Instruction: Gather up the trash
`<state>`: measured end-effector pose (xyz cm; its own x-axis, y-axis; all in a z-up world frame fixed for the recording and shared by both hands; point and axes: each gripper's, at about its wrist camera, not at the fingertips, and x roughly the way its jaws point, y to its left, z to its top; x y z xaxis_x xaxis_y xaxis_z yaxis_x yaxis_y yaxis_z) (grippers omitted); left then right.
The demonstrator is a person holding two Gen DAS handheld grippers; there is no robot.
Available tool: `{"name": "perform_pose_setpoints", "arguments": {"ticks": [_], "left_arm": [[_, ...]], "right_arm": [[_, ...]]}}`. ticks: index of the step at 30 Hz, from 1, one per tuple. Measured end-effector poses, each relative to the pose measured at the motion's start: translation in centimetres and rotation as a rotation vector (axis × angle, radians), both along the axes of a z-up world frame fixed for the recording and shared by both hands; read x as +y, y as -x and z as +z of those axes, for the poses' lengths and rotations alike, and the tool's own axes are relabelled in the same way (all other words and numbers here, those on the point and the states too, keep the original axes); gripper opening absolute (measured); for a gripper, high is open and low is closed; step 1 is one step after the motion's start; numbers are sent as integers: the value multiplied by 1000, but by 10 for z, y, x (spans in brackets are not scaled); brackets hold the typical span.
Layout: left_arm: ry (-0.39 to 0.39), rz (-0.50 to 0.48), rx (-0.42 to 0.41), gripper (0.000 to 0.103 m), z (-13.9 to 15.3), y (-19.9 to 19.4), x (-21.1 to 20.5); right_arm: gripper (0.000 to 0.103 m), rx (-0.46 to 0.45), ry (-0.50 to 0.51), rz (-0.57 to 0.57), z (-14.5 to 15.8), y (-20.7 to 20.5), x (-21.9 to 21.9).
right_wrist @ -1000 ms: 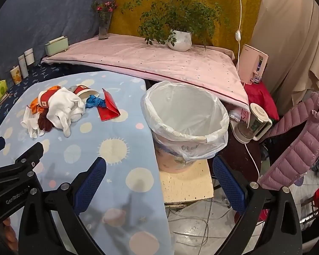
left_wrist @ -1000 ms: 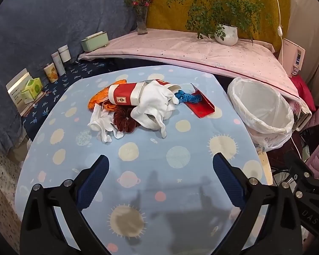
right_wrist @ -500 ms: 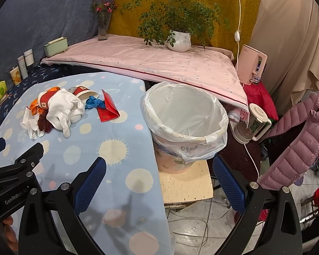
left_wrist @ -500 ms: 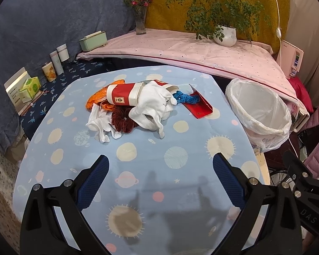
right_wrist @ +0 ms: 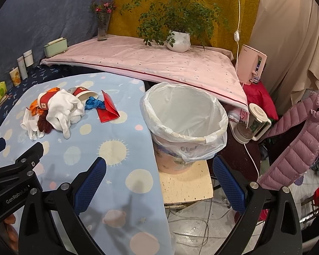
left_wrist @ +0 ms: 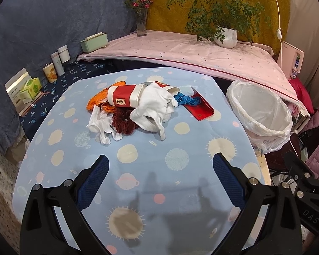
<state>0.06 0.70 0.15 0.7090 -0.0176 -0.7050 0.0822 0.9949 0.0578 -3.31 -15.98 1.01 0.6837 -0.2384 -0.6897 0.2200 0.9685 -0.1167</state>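
Note:
A pile of trash lies on the far part of the blue planet-print table: a red and white paper cup, white cloth, an orange wrapper, a dark red scrunchie, a blue scrap and a red packet. The pile also shows in the right wrist view. A bin lined with a white bag stands off the table's right edge; it also shows in the left wrist view. My left gripper is open and empty, short of the pile. My right gripper is open and empty, in front of the bin.
A pink-covered shelf runs behind the table with a potted plant, a flower vase and a green box. Cups and a tissue pack stand at the left. A kettle and a pink jacket are right of the bin.
Both grippers have drawn back and up slightly, so the pile and the bin look a little smaller. Nothing on the table has moved.

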Motion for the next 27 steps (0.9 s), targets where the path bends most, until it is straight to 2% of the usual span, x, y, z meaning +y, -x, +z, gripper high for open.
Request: {"name": "perform_pose_setpoints", "arguments": {"ticks": [27], "left_arm": [[-5, 11, -9, 94, 3, -4, 2]], "right_arm": [[96, -5, 0, -10, 1, -4, -1]]}}
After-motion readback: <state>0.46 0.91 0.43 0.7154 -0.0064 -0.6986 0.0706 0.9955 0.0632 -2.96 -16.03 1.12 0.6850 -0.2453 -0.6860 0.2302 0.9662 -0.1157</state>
